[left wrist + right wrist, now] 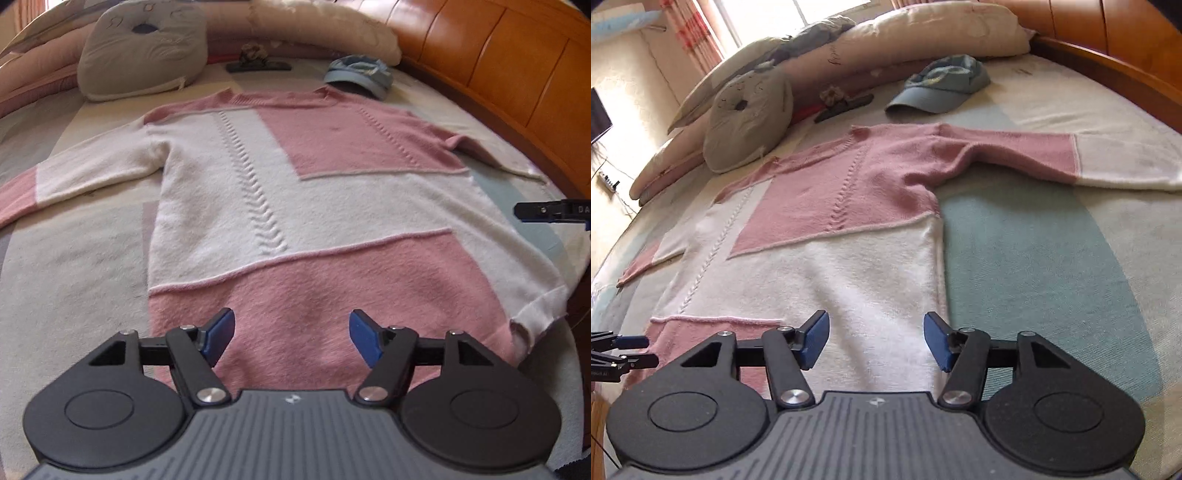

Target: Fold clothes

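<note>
Pink-and-white knitted sweater (295, 192) lies flat and unfolded across the centre of the bed (1052, 258), sleeves spread, so every fold remains, while left gripper (291, 338) and right gripper (875, 339) hover wide-fingered, empty, at its hem.

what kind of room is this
Most likely a bedroom: the sweater lies spread on a bed with a wooden headboard, and pillows are piled along the far side.
</note>
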`<state>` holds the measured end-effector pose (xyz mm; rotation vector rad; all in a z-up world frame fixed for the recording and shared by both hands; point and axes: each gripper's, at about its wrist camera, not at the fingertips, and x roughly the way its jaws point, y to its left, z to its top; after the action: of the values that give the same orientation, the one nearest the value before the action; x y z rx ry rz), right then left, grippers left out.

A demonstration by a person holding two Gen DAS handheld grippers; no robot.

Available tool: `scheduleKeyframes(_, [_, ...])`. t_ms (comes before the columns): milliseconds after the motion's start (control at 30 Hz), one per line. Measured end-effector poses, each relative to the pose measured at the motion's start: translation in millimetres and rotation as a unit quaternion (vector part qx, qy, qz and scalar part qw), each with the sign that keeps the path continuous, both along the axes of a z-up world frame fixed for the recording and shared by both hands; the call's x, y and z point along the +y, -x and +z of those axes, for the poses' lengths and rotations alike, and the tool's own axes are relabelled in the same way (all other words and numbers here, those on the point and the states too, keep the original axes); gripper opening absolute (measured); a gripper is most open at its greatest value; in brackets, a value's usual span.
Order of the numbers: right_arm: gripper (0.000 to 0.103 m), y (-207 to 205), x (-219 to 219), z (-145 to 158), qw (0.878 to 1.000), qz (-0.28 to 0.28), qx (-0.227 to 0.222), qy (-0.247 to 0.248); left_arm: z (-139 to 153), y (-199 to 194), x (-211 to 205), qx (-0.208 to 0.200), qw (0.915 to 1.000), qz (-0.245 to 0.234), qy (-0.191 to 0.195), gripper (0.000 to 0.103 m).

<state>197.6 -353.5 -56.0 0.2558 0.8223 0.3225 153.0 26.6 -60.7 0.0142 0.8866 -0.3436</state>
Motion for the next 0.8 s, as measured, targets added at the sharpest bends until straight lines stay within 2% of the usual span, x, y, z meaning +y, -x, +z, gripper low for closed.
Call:
scheduleKeyframes(67, [0.067,10.7,15.6,4.7,1.0,0.017,-0.012,-0.012,-4.1,3.6,-10.1,-0.001,0.9998,-0.02,0.008,0.071])
scheduleKeyframes(133, [0.072,20.1,31.2,-1.9,1.0,0.023,-0.011,-0.007,-16.2,10.7,-16.4,-0.003,0.9996,-0.028,-0.009,0.071])
scheduleKeyframes(233, [0.074,32.4,44.6,-29.8,0.999,-0.002,0.03,0.03,-24.7,28.7,-19.0,-0.018,0.9985,-0.039,-0.033,0.074])
scheduleKeyframes(333, [0.077,42.2,41.0,-20.8,1.0,-0.003,0.013,0.018,-26.7,48.7,-15.3,-0.019,0.9974,-0.048,-0.05,0.077])
scheduleKeyframes(367, [0.084,45.5,39.8,-17.8,1.0,-0.003,0.007,0.014,-26.2,53.4,-14.0,-0.021,0.997,-0.053,-0.052,0.077])
scheduleKeyframes(400, [0.087,48.8,38.6,-14.8,1.0,-0.004,0.002,0.011,-24.5,55.3,-13.4,-0.019,0.9971,-0.054,-0.051,0.078])
scheduleKeyframes(533, [0.087,59.1,33.0,-2.3,1.0,-0.006,-0.021,-0.007,-12.7,53.6,-16.0,-0.017,0.9986,-0.04,-0.032,0.077])
scheduleKeyframes(633, [0.088,24.4,20.7,7.9,0.998,-0.031,-0.032,-0.049,-1.8,44.6,-27.4,-0.029,0.998,-0.052,-0.022,0.077])
scheduleKeyframes(733, [0.09,-22.0,20.7,-8.6,0.996,-0.029,0.003,-0.084,1.9,33.5,-36.9,-0.041,0.9968,-0.067,-0.016,0.078])
scheduleKeyframes(800, [0.09,-40.8,22.2,-28.8,0.996,-0.048,0.018,-0.078,-5.8,24.5,-38.3,-0.031,0.9973,-0.065,-0.012,0.078])
